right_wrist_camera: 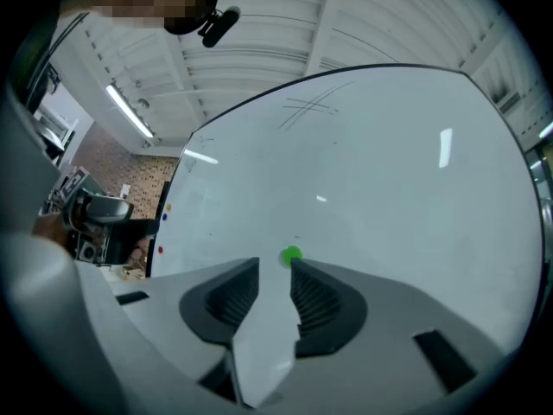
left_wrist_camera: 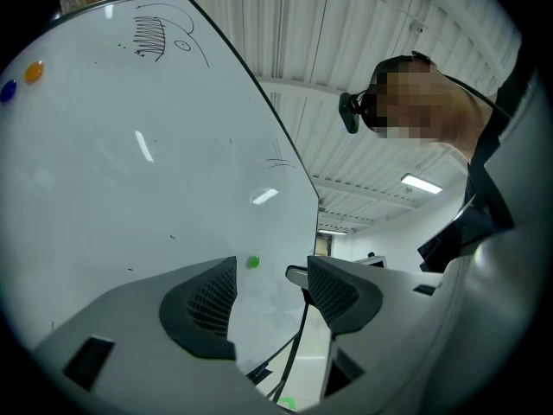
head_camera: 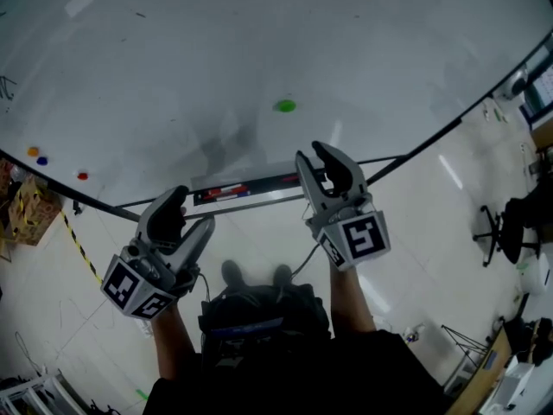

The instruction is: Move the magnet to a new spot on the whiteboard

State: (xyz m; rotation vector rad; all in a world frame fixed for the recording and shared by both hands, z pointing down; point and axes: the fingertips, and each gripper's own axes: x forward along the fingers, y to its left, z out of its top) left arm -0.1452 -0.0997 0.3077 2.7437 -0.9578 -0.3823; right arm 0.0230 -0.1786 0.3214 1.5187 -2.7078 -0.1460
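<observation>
A small round green magnet (head_camera: 285,105) sticks to the large whiteboard (head_camera: 173,67), just above and left of my right gripper (head_camera: 315,156). In the right gripper view the green magnet (right_wrist_camera: 291,255) sits on the board right beyond the tips of that gripper (right_wrist_camera: 275,271), whose jaws stand apart with nothing between them. My left gripper (head_camera: 192,210) hangs lower, below the board's bottom edge, also open and empty. In the left gripper view the magnet (left_wrist_camera: 252,263) shows past the left gripper's (left_wrist_camera: 272,279) tips, well ahead.
Orange (head_camera: 33,151), blue (head_camera: 41,160) and red (head_camera: 82,175) magnets sit at the board's lower left. A pen tray (head_camera: 246,190) runs under the board. Pen scribbles (left_wrist_camera: 151,37) mark the far corner. An office chair (head_camera: 497,232) stands at the right.
</observation>
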